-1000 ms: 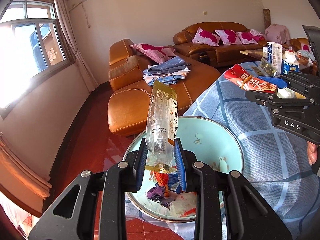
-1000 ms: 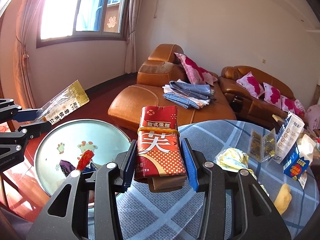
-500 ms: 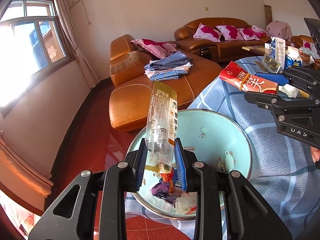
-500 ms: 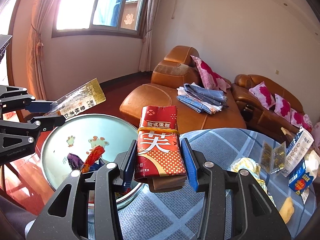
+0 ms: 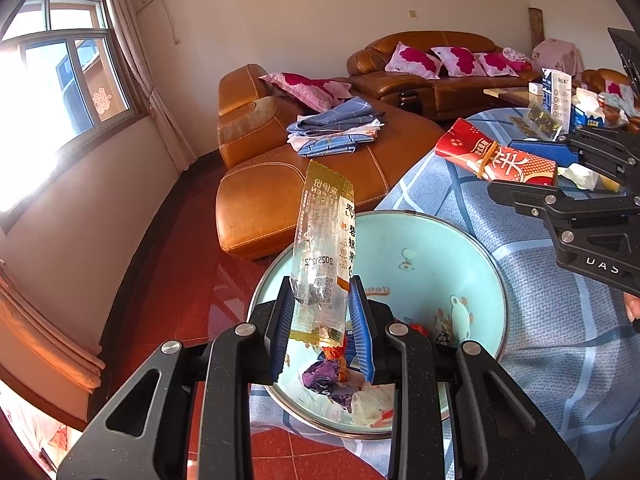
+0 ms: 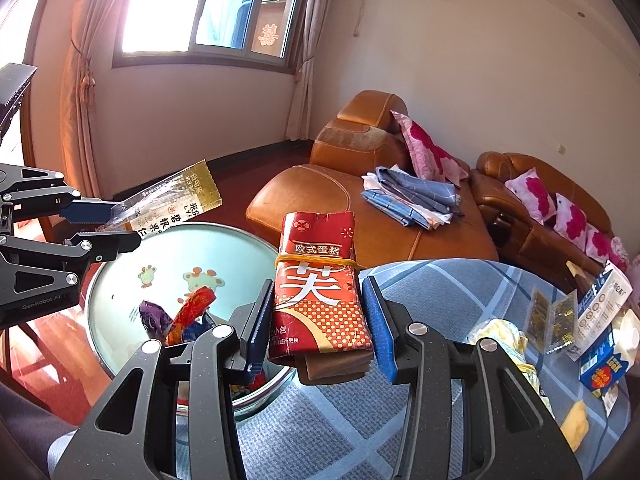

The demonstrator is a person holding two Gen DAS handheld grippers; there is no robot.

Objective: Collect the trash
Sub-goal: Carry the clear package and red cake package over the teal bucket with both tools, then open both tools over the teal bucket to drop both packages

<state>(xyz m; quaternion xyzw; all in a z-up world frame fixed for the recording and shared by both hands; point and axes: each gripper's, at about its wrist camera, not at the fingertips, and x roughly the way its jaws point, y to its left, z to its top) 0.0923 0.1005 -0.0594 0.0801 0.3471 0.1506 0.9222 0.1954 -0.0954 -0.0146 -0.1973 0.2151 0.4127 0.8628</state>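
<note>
Over the pale blue basin at the counter's edge, the left gripper pinches a clear snack wrapper upright; the right gripper clamps a red cake packet. Released from here, the light wrapper could flutter past the rim to the floor, and the packet, apparently nearer the rim than the middle, might tip out.

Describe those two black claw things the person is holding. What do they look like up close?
Each gripper is a matte, speckled black frame of flat linkage bars with triangular cut-outs and silver round pivot bolts. The fingers carry ribbed blue pads. The left gripper bears small grey lettering on its side bar, seen from the right wrist view; the right gripper has white letters on its side. No cables show.
</note>
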